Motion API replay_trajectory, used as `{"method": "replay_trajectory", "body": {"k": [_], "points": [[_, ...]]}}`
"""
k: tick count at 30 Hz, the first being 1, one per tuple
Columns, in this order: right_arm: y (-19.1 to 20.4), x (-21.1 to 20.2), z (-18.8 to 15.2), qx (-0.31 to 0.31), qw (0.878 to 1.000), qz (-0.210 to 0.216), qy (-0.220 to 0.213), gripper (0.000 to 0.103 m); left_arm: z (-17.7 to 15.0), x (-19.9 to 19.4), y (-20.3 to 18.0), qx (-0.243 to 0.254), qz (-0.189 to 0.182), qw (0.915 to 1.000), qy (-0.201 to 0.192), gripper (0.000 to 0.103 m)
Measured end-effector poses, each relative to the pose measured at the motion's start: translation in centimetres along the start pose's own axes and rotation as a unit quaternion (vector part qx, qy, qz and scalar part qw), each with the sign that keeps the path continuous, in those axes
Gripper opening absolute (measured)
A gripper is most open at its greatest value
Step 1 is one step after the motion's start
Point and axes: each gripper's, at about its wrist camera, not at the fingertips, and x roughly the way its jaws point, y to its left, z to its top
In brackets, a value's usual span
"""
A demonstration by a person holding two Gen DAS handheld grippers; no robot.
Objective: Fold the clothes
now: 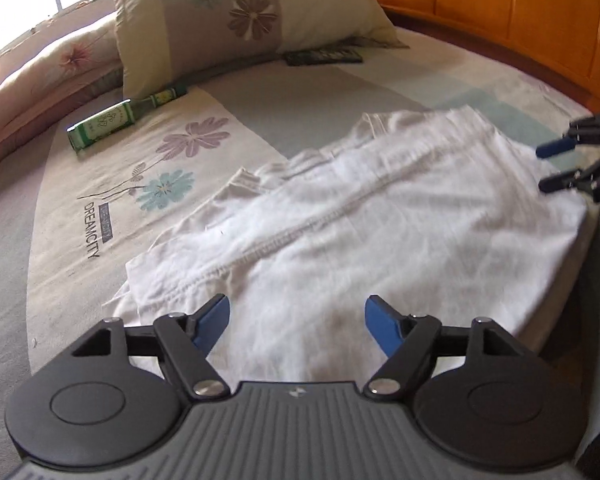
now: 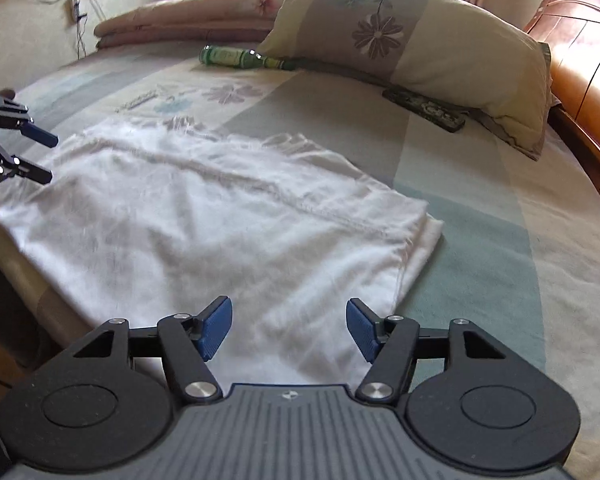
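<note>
A white garment (image 1: 372,216) lies folded flat near the bed's front edge, a stitched seam running across its top layer. My left gripper (image 1: 296,324) hovers above its near end, open, blue pads wide apart with nothing between them. In the right wrist view the same white garment (image 2: 204,216) spreads out below my right gripper (image 2: 290,326), which is open and holds nothing. Each gripper shows in the other's view: the right gripper (image 1: 550,168) at the garment's far right corner, the left gripper (image 2: 46,158) at its left edge, both with fingers apart.
The bed sheet (image 1: 148,184) has flower prints and lettering. A green bottle (image 1: 116,122) lies beside a large pillow (image 1: 236,20), with a dark remote control (image 1: 324,56) under the pillow's edge. A folded quilt (image 2: 188,14) sits at the back. A wooden headboard (image 1: 500,16) runs along the right.
</note>
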Motion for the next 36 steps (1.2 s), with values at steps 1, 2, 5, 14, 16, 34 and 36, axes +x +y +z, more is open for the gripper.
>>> {"method": "replay_trajectory", "body": {"k": [1, 2, 5, 14, 16, 34, 36], "points": [[-0.2, 0.9, 0.3, 0.015, 1.000, 0.000, -0.002, 0.069, 0.4, 0.5, 0.3, -0.012, -0.004, 0.9999, -0.006, 0.076], [-0.3, 1.8, 0.3, 0.025, 1.000, -0.004, -0.003, 0.069, 0.5, 1.0, 0.5, -0.020, -0.004, 0.9997, -0.010, 0.076], [-0.8, 3.1, -0.7, 0.045, 0.999, -0.018, 0.001, 0.070, -0.1, 2.4, 1.4, -0.041, 0.004, 0.9991, -0.007, 0.076], [-0.1, 3.2, -1.9, 0.065, 0.997, -0.020, -0.022, 0.090, -1.8, 2.1, 6.6, -0.191, 0.053, 0.9800, -0.021, 0.077], [0.7, 3.7, -1.7, 0.057, 0.998, -0.029, -0.019, 0.099, -1.0, 1.9, 6.3, -0.184, 0.023, 0.9817, -0.044, 0.078], [2.4, 4.1, -1.9, 0.072, 0.995, -0.064, -0.029, 0.103, -0.6, -1.2, 5.6, -0.225, 0.001, 0.9704, -0.088, 0.093], [2.6, 4.1, -1.9, 0.075, 0.994, -0.067, -0.030, 0.103, -2.0, -1.6, 4.6, -0.251, -0.034, 0.9644, -0.076, 0.093]]}}
